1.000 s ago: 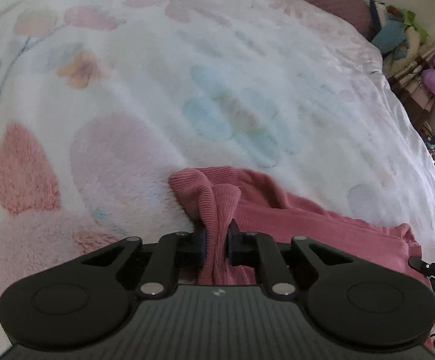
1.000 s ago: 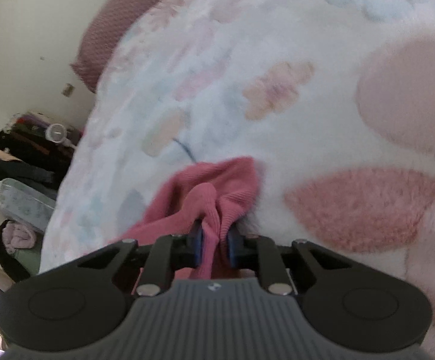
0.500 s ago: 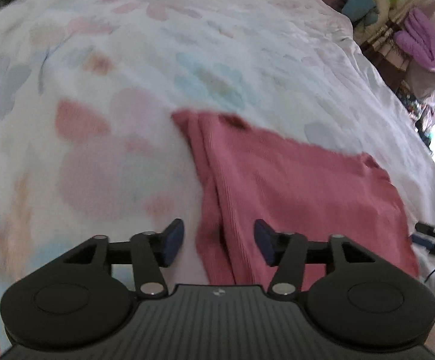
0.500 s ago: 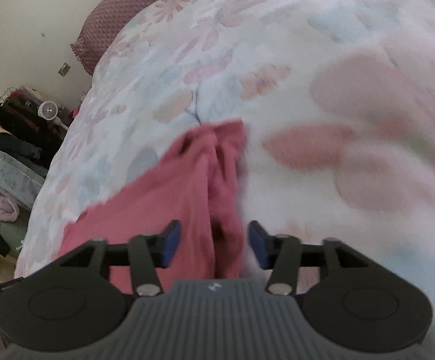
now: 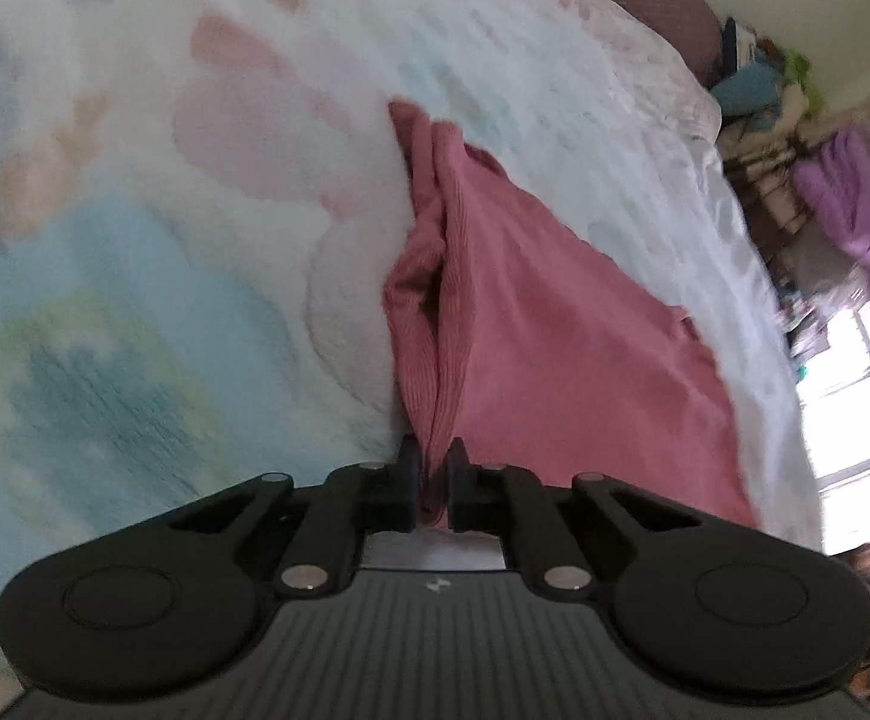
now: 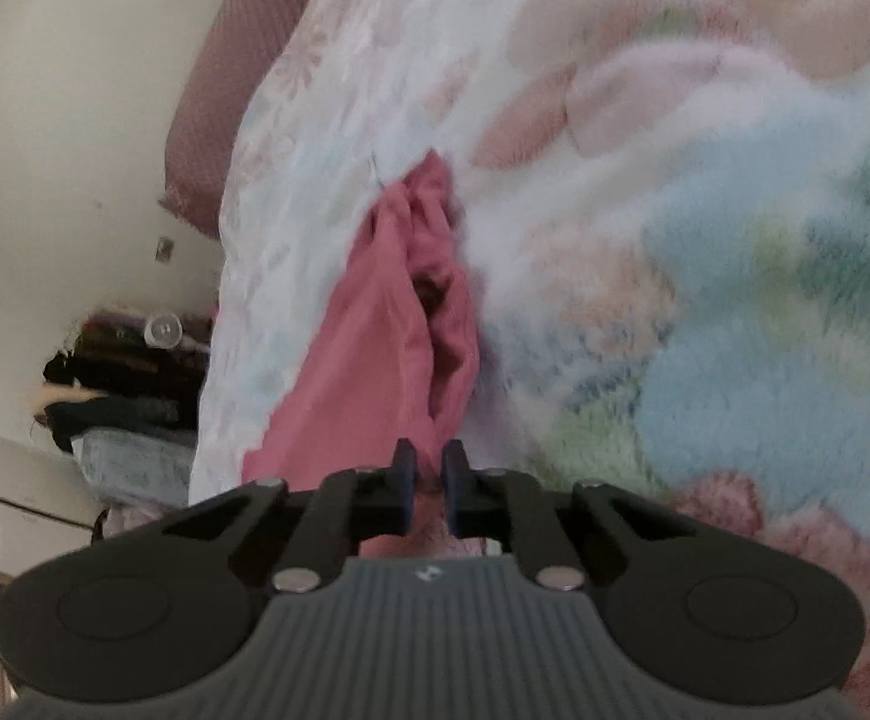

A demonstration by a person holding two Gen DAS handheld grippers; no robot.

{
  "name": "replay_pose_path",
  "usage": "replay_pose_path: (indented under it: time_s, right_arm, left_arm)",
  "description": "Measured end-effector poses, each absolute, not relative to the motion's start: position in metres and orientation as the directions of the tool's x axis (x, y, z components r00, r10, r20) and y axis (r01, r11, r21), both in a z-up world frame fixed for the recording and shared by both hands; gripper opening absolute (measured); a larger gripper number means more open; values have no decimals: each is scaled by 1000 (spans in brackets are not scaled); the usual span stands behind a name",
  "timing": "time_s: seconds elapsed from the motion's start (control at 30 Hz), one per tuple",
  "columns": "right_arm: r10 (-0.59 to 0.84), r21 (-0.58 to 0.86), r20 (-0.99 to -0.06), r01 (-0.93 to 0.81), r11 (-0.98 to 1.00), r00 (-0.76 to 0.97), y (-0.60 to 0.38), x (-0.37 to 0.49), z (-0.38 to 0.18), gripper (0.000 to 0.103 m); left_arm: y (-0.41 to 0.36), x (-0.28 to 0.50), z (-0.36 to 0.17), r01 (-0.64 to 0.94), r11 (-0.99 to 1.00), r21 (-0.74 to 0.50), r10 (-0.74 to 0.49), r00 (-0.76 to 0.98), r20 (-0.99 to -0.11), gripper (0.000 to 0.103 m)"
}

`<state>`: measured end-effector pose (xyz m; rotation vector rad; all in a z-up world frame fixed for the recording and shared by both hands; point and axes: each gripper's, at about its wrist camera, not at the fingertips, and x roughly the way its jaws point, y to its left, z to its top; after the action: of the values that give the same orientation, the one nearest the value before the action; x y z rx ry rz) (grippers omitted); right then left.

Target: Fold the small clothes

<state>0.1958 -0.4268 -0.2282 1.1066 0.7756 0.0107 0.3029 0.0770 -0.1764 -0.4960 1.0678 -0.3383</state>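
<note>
No readable words, numbers or brand names are showing in either view. Only a small pale emblem is sitting on the ribbed grey housing behind the left claw [image 5: 433, 463] and behind the right claw [image 6: 429, 461], too small to read.

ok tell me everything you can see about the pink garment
The pink garment is a soft ribbed knit lying on the floral fleece blanket, folded over, its layered edge bunched in ridges. The left tongs and right tongs each pinch a near part of that edge; the rest trails away across the bed.
</note>
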Motion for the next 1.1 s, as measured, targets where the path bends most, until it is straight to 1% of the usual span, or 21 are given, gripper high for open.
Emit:
replay_pose_path:
  time_s: [0.03,0.1,0.17,0.23,0.3,0.33,0.37,0.4,0.43,0.47,0.53,0.57,0.63,0.83,1.0,1.1]
  right_arm:
    - [359,776,-581,365,514,730,-426,196,-225,3]
    - [328,704,-656,394,591,680,-423,198,-227,2]
    - [325,687,-675,404,605,662,-421,198,-235,2]
    - [309,664,-692,408,626,653,-418,199,-237,2]
    - [306,645,-701,390,657,645,-413,203,-232,6]
    - [315,645,-696,369,669,645,-412,206,-227,13]
    - [320,641,-693,349,684,646,-411,207,-221,22]
    - [319,636,-691,335,695,649,-412,213,-215,29]
    - [321,638,-682,321,700,657,-414,215,-209,42]
    - [324,644,-670,306,701,668,-417,219,-205,47]
    - [337,660,-651,288,694,680,-426,233,-200,47]
    - [340,665,-650,291,688,680,-430,242,-200,53]
    - [337,669,-645,293,683,686,-436,264,-203,58]
    - [326,686,-636,319,654,700,-455,327,-223,58]
    - [346,721,-624,345,601,701,-467,367,-248,51]
    - [345,721,-616,331,608,709,-469,382,-254,41]
  left_arm:
    - [74,304,-176,32,873,-487,-449,443,-776,7]
    - [66,306,-180,63,908,-413,-399,424,-813,7]
    - [58,306,-183,87,926,-367,-368,420,-829,7]
    - [52,306,-184,102,934,-343,-353,416,-838,11]
    - [49,308,-175,117,939,-323,-342,422,-840,23]
    - [48,308,-170,128,943,-308,-333,426,-841,28]
    - [45,308,-164,142,945,-294,-326,438,-838,35]
    - [44,308,-158,154,948,-278,-318,456,-831,46]
    - [42,309,-150,166,950,-263,-311,480,-821,51]
    - [41,311,-145,172,950,-259,-311,494,-812,55]
    - [40,314,-139,171,949,-266,-316,509,-800,56]
    - [39,319,-139,169,947,-273,-321,510,-798,56]
    - [36,331,-138,169,947,-272,-320,512,-797,56]
    - [22,358,-141,206,948,-242,-316,523,-792,56]
    - [21,376,-150,192,946,-262,-325,519,-791,56]
    - [22,384,-153,194,948,-252,-317,518,-794,56]
